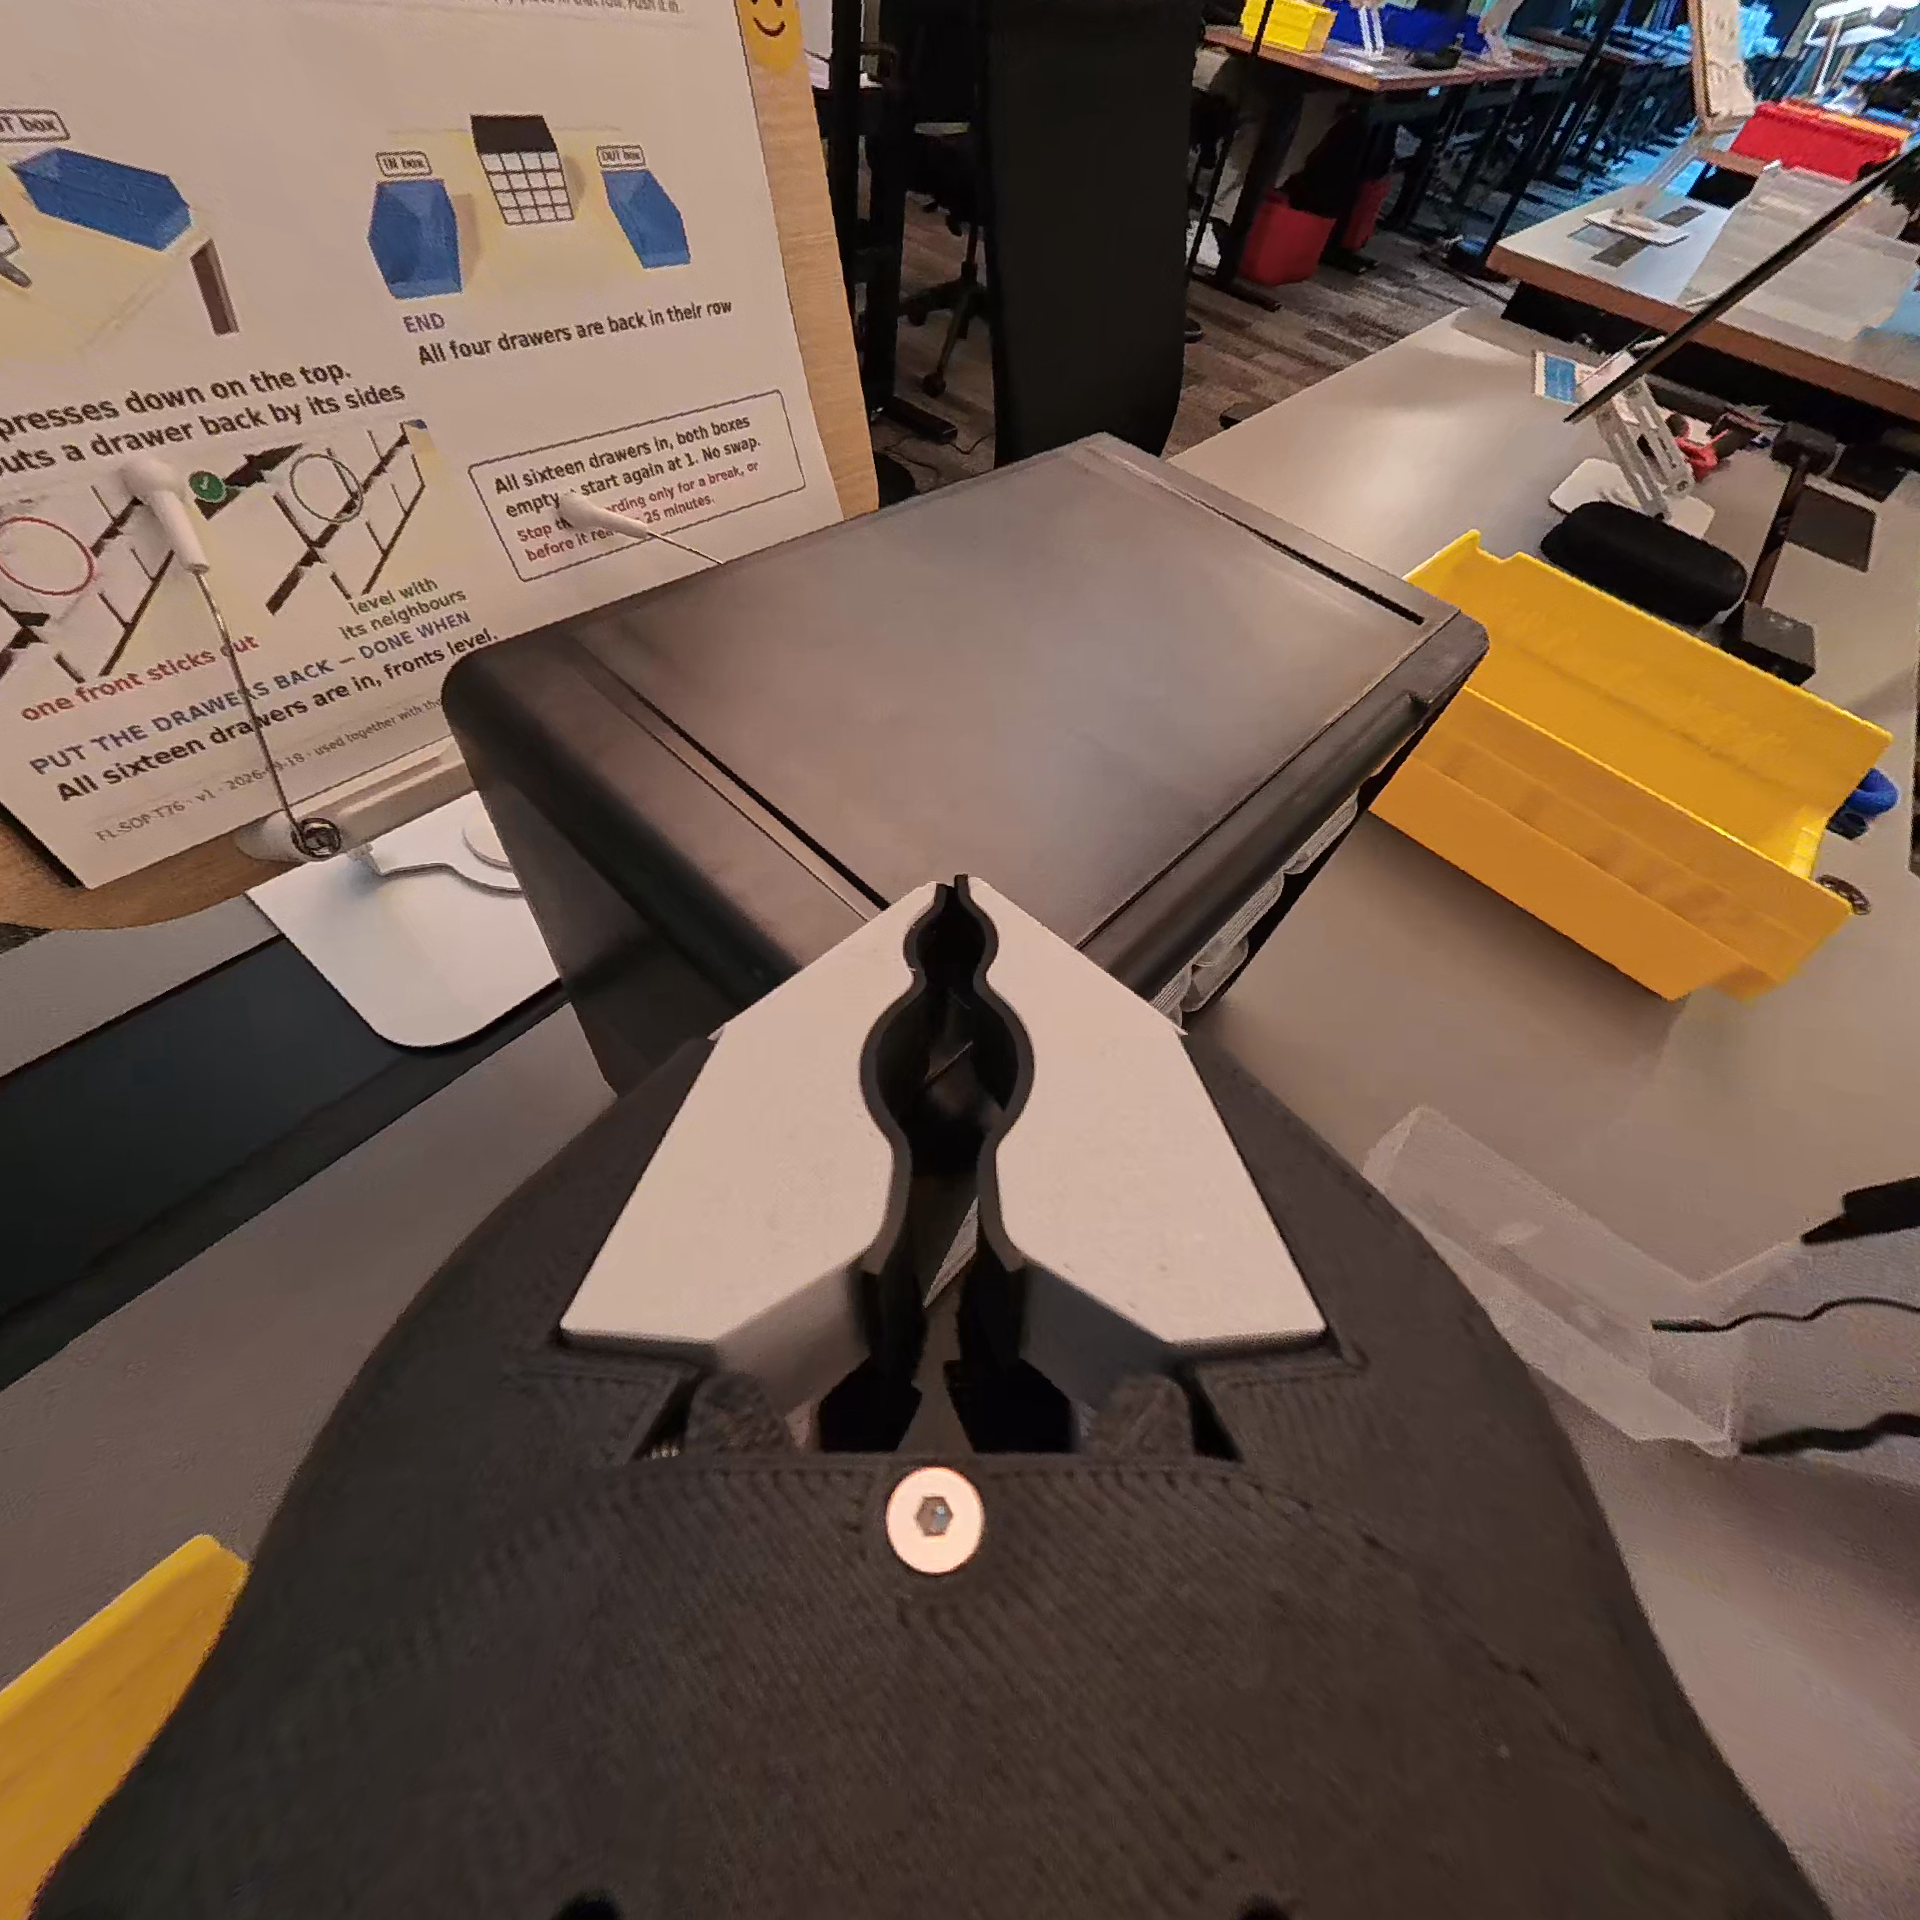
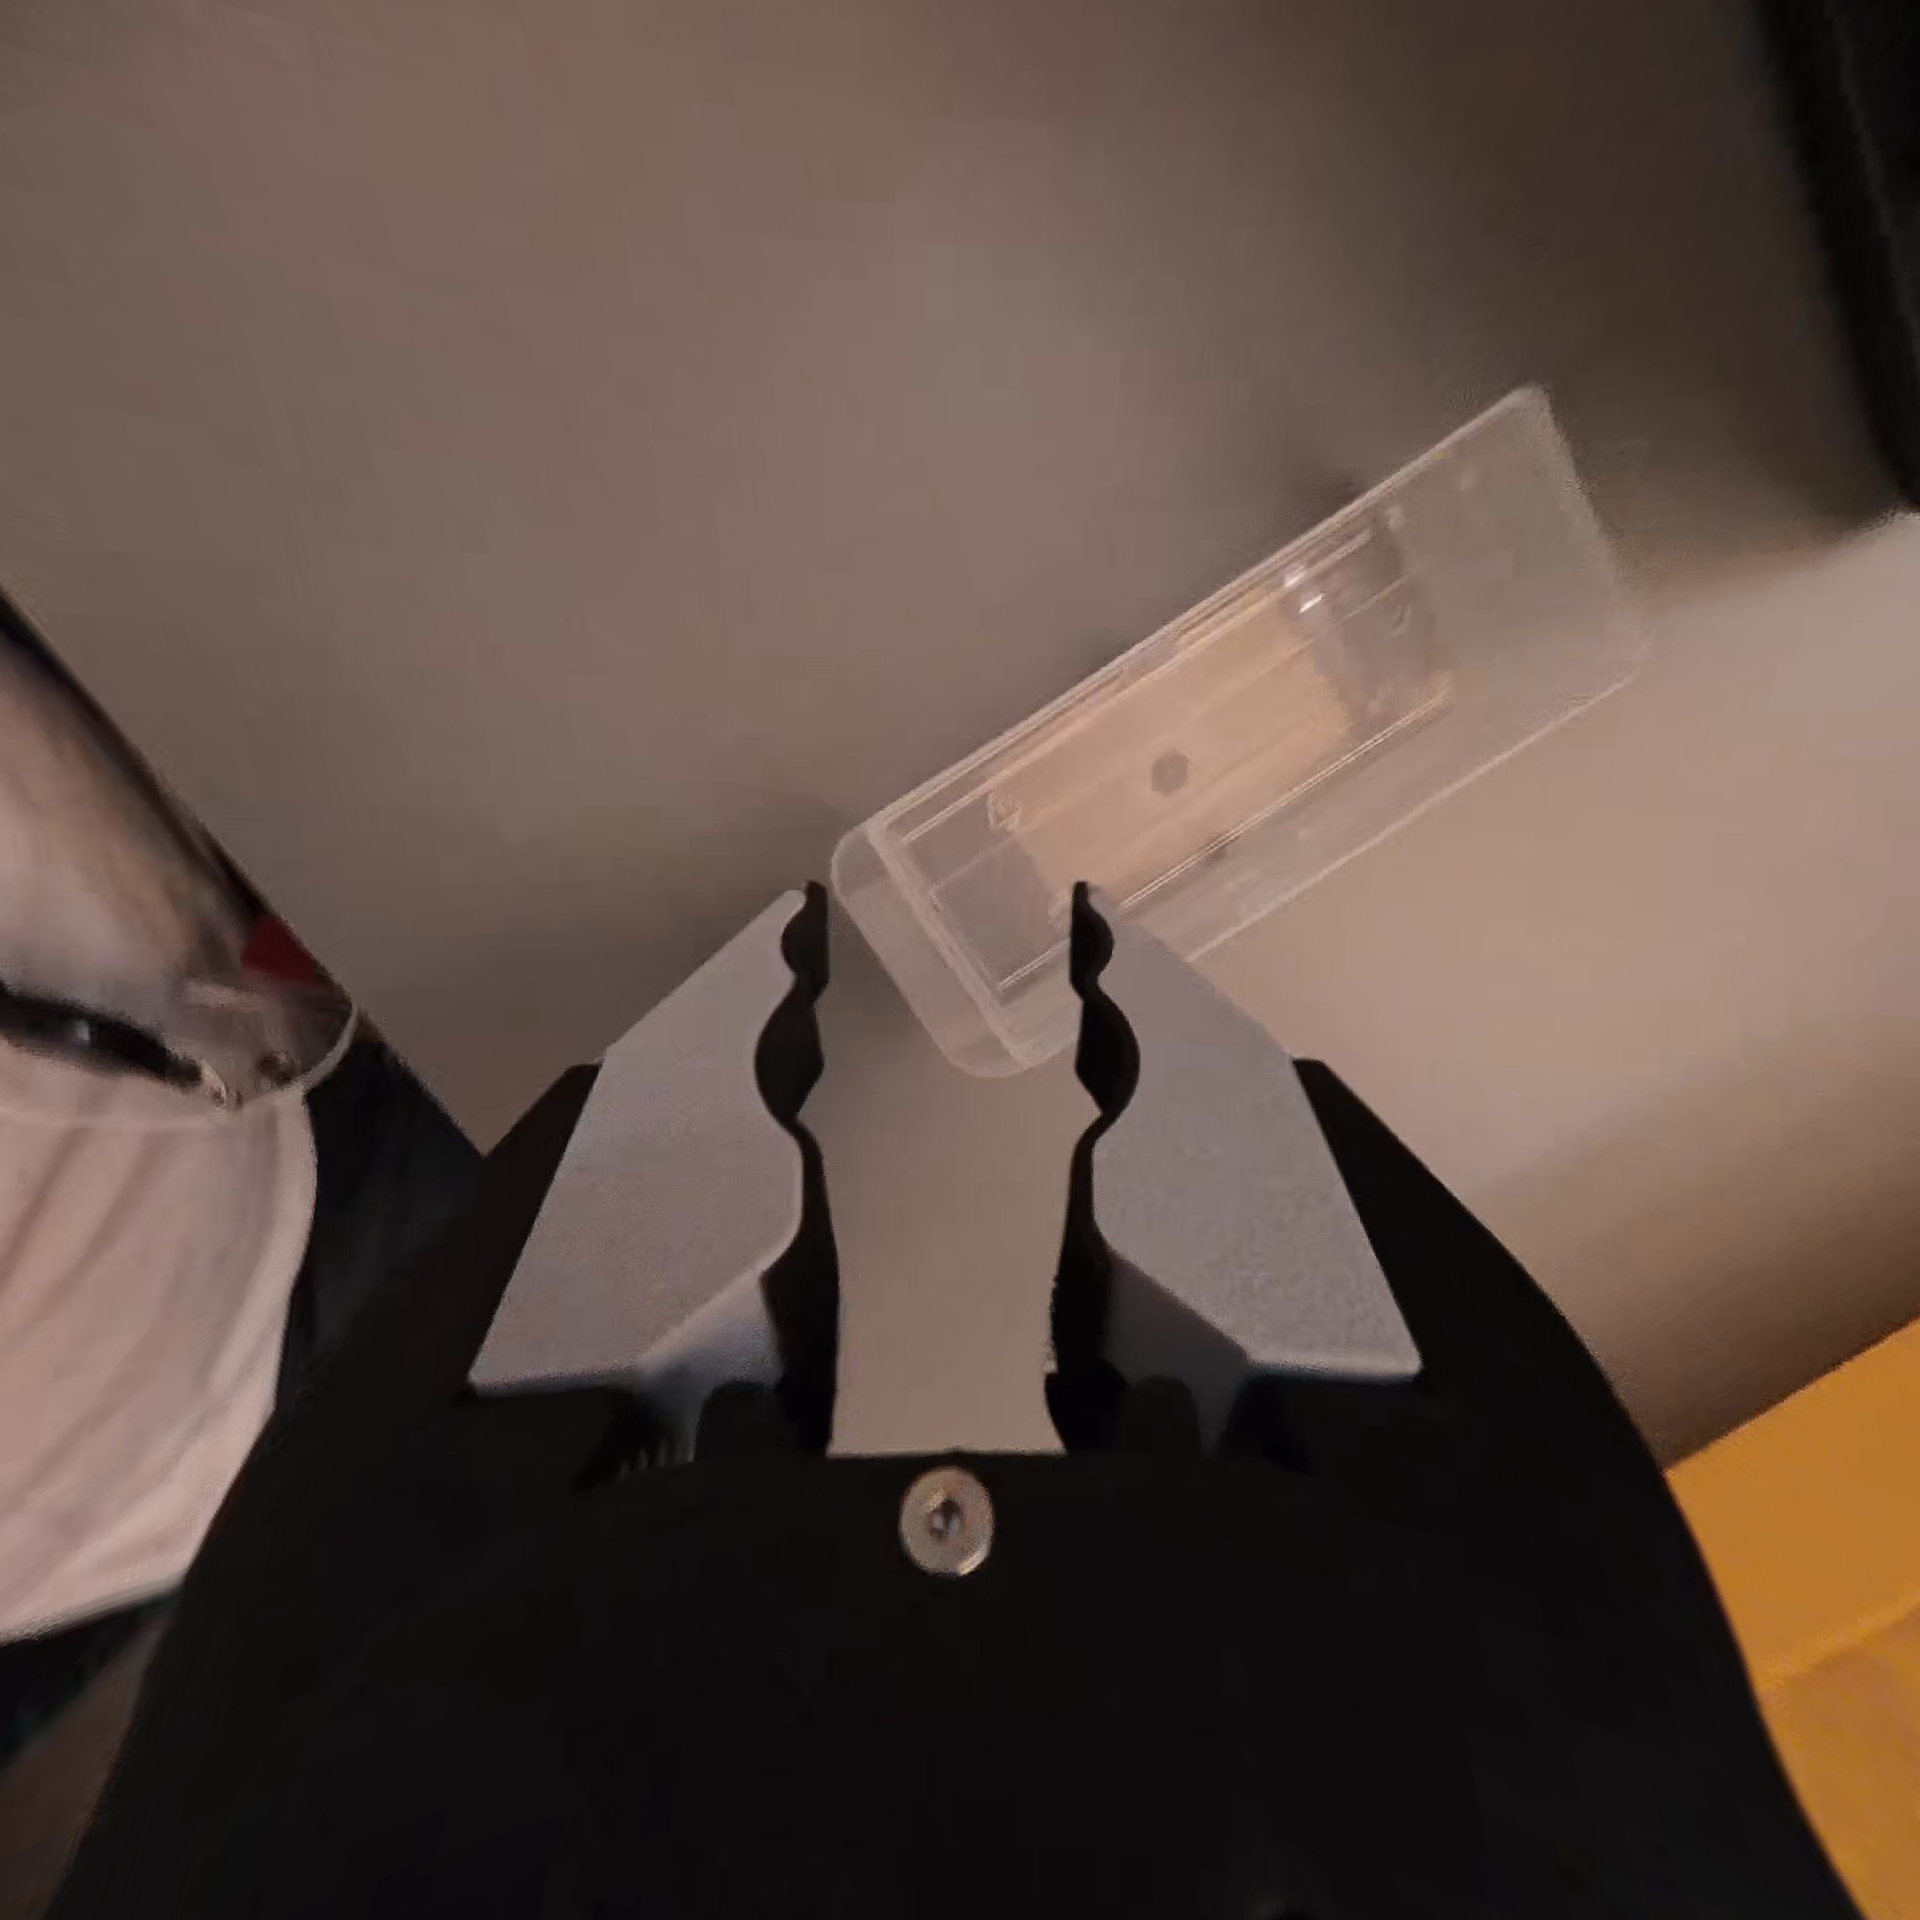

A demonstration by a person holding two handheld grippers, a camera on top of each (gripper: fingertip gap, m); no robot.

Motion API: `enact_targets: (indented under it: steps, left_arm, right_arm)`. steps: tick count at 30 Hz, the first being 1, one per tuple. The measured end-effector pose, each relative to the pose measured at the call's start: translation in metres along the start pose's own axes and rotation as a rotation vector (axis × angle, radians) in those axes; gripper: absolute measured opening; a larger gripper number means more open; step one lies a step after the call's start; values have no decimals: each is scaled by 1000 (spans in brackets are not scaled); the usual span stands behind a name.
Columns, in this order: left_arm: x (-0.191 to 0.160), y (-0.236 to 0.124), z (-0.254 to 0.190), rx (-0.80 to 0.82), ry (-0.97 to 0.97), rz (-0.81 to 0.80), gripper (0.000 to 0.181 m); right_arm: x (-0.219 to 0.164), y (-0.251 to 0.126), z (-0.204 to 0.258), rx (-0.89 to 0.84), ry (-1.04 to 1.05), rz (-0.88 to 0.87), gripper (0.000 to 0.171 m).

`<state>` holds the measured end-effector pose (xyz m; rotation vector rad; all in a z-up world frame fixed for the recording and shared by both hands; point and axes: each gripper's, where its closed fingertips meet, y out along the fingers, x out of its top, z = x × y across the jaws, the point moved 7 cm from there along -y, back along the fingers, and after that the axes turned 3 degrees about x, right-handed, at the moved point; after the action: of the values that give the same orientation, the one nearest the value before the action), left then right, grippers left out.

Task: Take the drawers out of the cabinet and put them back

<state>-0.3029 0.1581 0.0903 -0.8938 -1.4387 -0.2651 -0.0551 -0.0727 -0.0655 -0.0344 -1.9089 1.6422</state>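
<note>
The left gripper (image 1: 961,883) had its fingers closed together on nothing, tips at the near top edge of the black cabinet (image 1: 935,707) at frame centre, with bare grey table (image 1: 1455,1091) to the right before the yellow bin (image 1: 1621,779). Only the right wrist view showed the right gripper (image 2: 951,904) parted and empty, a clear drawer (image 2: 1247,727) lying slantwise on the table just beyond its tips, its near end between them.

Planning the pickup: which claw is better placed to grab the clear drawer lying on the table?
Right. The right claw is open, tips right at the drawer end; the left claw is shut by the cabinet.
</note>
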Motion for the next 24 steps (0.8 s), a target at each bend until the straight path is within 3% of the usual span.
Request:
enact_targets:
  steps: [5, 8, 10, 13, 15, 17, 24]
  left_arm:
    - [0, 0, -2, 12, 16, 6, 0]
    - [1, 1, -2, 12, 18, 8, 0]
    - [1, 2, -3, 7, 17, 8, 0]
    - [1, 2, -4, 5, 20, 7, 0]
    - [1, 2, -4, 2, 17, 6, 0]
    - [1, 2, -3, -3, 14, 5, 0]
    - [0, 1, -3, -14, 8, 4, 0]
  right_arm:
    - [3, -19, -28, -239, 419, -143, 80]
    - [16, -11, -20, -83, 721, -269, 102]
    - [17, 0, -18, -127, 743, -209, 106]
    - [12, 12, -22, -296, 663, -23, 100]
    - [10, 12, -24, -342, 631, 34, 86]
    - [6, 9, -26, -349, 623, 74, 60]
    - [-4, 9, -38, -164, 670, 84, 59]
